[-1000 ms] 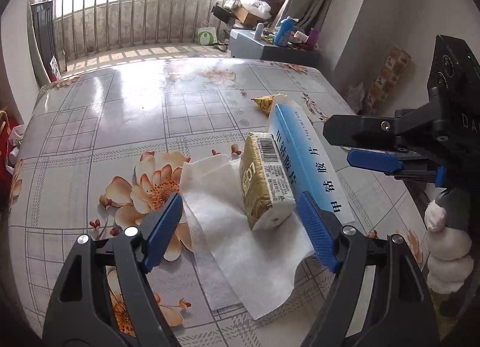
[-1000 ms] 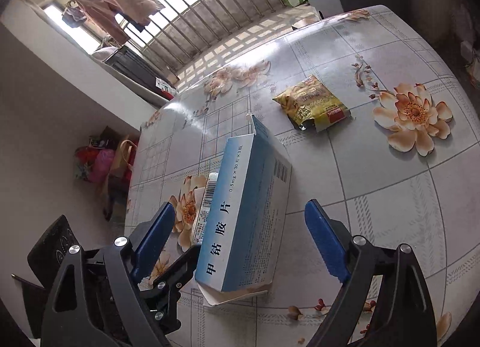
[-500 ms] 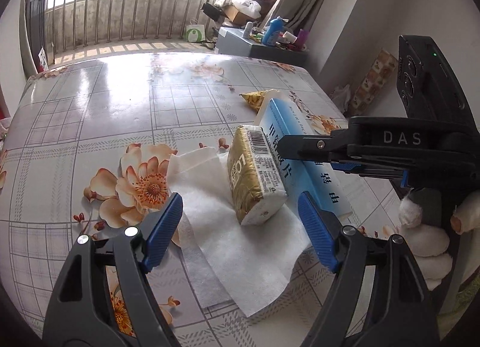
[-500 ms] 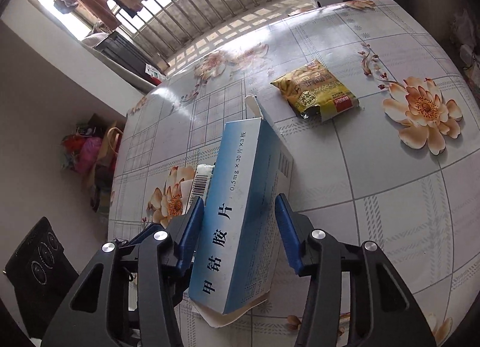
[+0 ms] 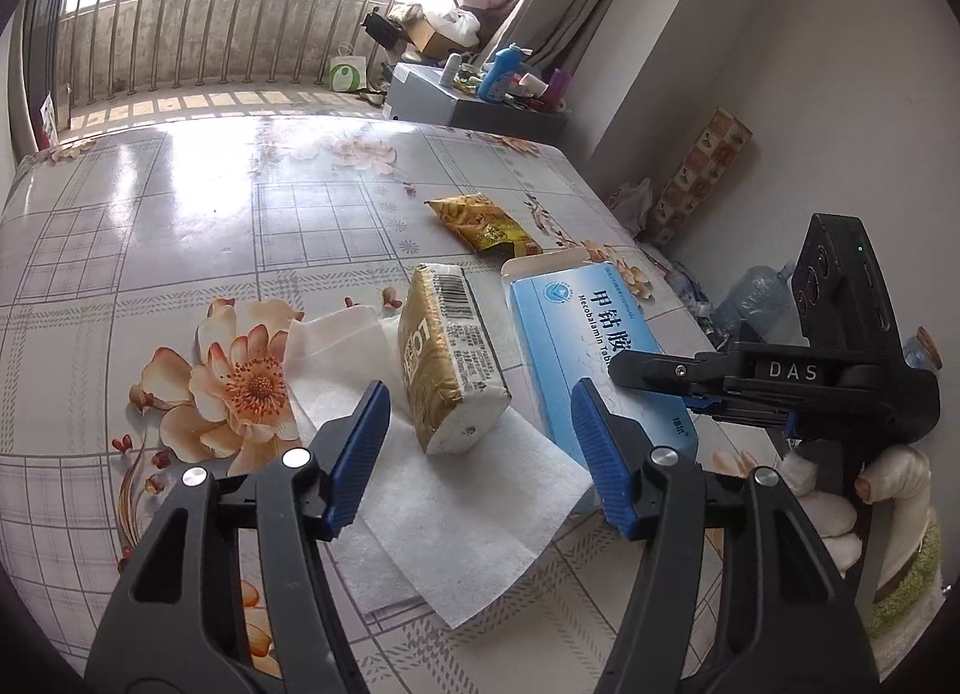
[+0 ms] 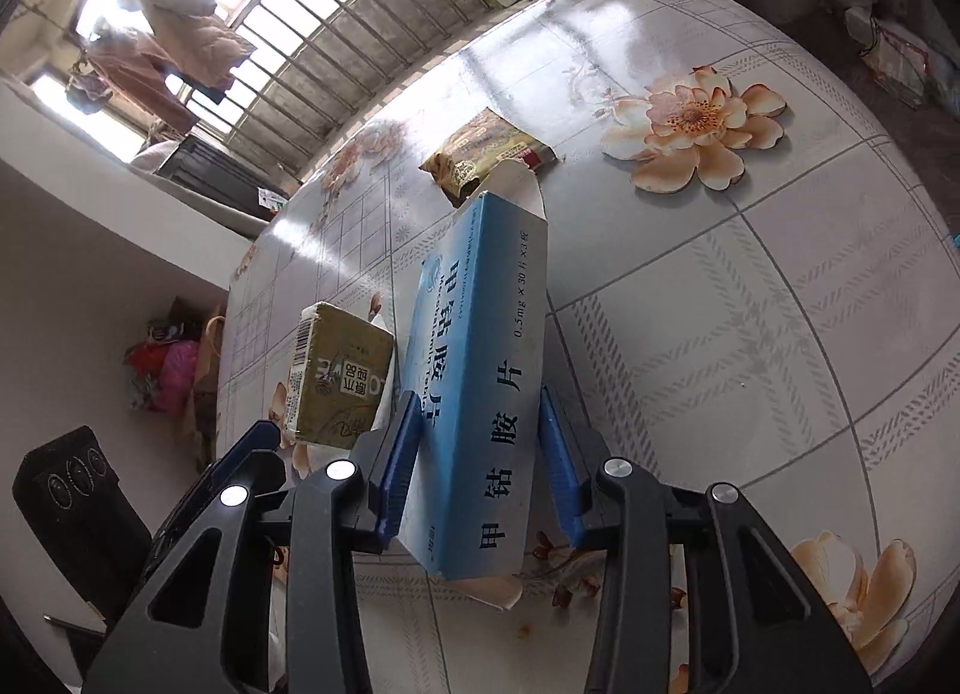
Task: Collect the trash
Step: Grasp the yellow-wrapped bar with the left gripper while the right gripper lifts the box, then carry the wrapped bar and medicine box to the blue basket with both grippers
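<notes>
My right gripper [image 6: 480, 454] is shut on a blue medicine box [image 6: 480, 370] and holds it tilted up off the table; the box also shows in the left wrist view [image 5: 594, 346]. My left gripper [image 5: 480, 448] is open, its jaws either side of a gold tissue pack [image 5: 447, 358] lying on a white tissue sheet [image 5: 456, 502]. The pack shows left of the box in the right wrist view [image 6: 336, 376]. A yellow snack wrapper [image 5: 483, 223] lies farther back on the table, also seen beyond the box in the right wrist view [image 6: 480, 151].
The table [image 5: 180, 226] has a floral plastic cover. Its right edge drops to a floor with a water bottle [image 5: 750, 298] and bags. A cluttered cabinet [image 5: 468, 100] and balcony railing stand beyond the far edge.
My right gripper closed on the blue box and lifted its near end. My left gripper moved in slightly toward the gold pack, still open.
</notes>
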Demonstrator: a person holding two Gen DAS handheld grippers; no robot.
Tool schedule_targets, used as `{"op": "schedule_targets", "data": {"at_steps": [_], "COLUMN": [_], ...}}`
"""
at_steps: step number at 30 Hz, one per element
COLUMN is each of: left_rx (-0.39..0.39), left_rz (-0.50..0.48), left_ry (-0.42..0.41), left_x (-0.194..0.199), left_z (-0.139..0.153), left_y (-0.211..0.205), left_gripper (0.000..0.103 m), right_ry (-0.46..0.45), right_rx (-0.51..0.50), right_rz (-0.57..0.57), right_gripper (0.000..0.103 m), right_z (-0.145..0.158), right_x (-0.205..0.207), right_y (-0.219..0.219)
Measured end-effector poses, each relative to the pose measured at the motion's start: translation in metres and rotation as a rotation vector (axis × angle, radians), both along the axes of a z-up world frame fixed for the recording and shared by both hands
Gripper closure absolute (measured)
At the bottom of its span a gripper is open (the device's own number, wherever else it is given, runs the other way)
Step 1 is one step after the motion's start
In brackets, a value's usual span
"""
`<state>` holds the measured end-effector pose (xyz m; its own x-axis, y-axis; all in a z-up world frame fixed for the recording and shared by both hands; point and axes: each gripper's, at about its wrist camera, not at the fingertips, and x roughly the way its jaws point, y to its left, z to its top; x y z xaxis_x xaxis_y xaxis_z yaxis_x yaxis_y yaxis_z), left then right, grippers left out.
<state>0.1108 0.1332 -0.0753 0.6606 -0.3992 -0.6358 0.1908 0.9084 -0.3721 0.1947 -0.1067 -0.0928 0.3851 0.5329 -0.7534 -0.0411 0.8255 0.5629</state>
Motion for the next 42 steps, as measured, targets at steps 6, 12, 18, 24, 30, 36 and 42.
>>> {"op": "schedule_targets", "data": {"at_steps": [6, 12, 18, 24, 30, 36, 42], "left_rx": [0.036, 0.117, 0.132, 0.127, 0.082, 0.08, 0.117], "left_rz": [0.022, 0.043, 0.061, 0.068, -0.011, -0.13, -0.174], "left_ry": [0.028, 0.061, 0.076, 0.048, -0.016, -0.012, 0.046], "left_x": [0.012, 0.028, 0.038, 0.031, 0.011, -0.002, -0.005], "left_z": [-0.001, -0.007, -0.011, 0.0, 0.021, 0.015, -0.009], "left_y": [-0.01, -0.02, -0.026, -0.025, -0.034, -0.069, -0.095], "left_gripper": [0.054, 0.056, 0.075, 0.078, 0.078, 0.078, 0.078], "right_ry": [-0.044, -0.091, -0.118, -0.155, -0.18, -0.185, -0.137], "right_rx": [-0.027, -0.073, -0.101, -0.133, -0.194, -0.239, -0.239], "right_rz": [-0.025, -0.043, -0.058, -0.074, -0.103, -0.136, -0.136], "right_gripper": [0.066, 0.067, 0.068, 0.069, 0.069, 0.07, 0.07], "right_z": [0.007, 0.018, 0.025, 0.032, 0.038, 0.039, 0.029], "right_x": [-0.01, -0.018, -0.025, -0.033, -0.041, -0.052, -0.058], "right_y": [-0.014, -0.021, -0.025, -0.038, -0.053, -0.07, -0.077]}}
